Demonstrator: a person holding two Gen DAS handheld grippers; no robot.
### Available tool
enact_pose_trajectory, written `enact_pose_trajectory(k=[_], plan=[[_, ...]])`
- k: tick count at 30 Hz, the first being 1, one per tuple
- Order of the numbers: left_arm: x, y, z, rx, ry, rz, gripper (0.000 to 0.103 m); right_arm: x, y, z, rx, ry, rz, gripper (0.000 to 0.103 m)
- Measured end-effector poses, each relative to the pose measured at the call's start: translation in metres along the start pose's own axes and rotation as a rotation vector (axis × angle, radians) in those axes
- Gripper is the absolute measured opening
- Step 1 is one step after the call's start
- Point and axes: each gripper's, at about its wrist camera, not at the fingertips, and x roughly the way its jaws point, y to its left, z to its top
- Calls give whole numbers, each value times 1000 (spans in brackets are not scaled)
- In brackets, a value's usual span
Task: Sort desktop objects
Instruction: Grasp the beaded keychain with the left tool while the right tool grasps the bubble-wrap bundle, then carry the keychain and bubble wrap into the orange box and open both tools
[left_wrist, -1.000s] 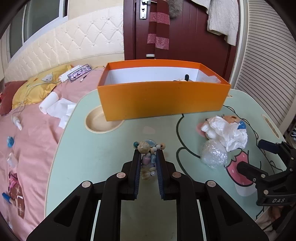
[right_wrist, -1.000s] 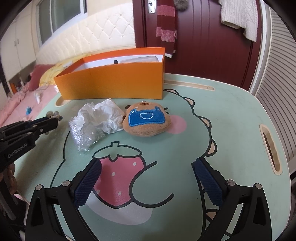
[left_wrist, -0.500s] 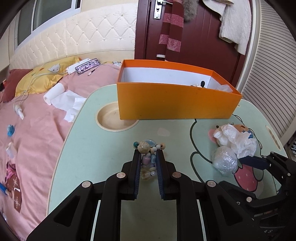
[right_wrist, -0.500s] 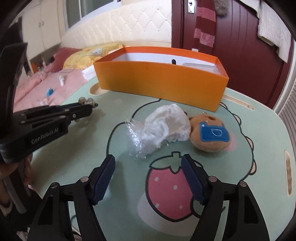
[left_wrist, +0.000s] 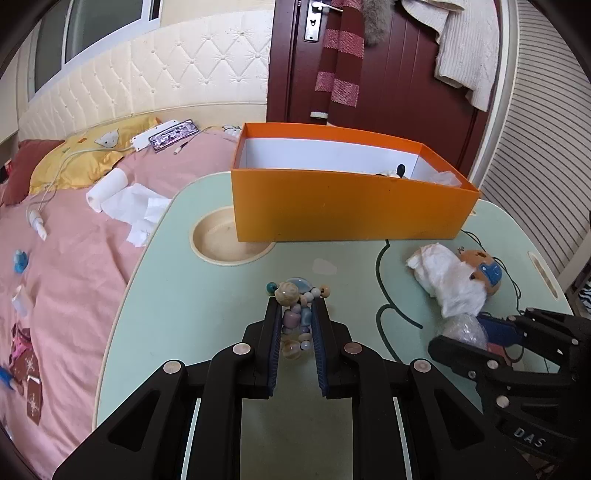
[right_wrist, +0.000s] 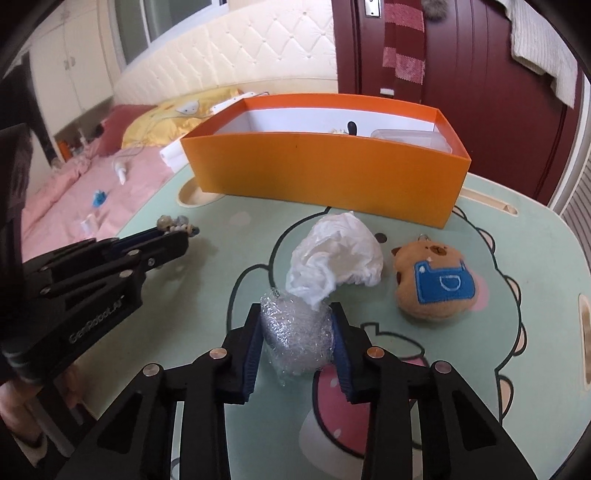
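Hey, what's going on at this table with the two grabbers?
A person is tidying a small green table with a handheld gripper in each hand. The left gripper is shut on a bead bracelet. The right gripper is closing on a ball of clear plastic wrap, with the ball between its pads. A crumpled white tissue and a small bear plush lie on the table, in front of an open orange box.
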Motion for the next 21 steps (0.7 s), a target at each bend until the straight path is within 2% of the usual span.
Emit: enact_pose_trajectory(k=[5, 10, 14, 21], plan=[[-8, -2, 2, -1, -37, -13, 18, -28, -5, -7, 2, -79, 2, 34], [-8, -17, -2, 51, -42, -3, 18, -47, -14, -15, 28, -196, -122, 34], [-6, -36, -7, 112, -30, -8, 18, -43, -16, -22, 41, -189, -157, 34], [-7, -52, -12, 180, -31, -1, 18, -43, -18, -22, 40, -183, -157, 34]])
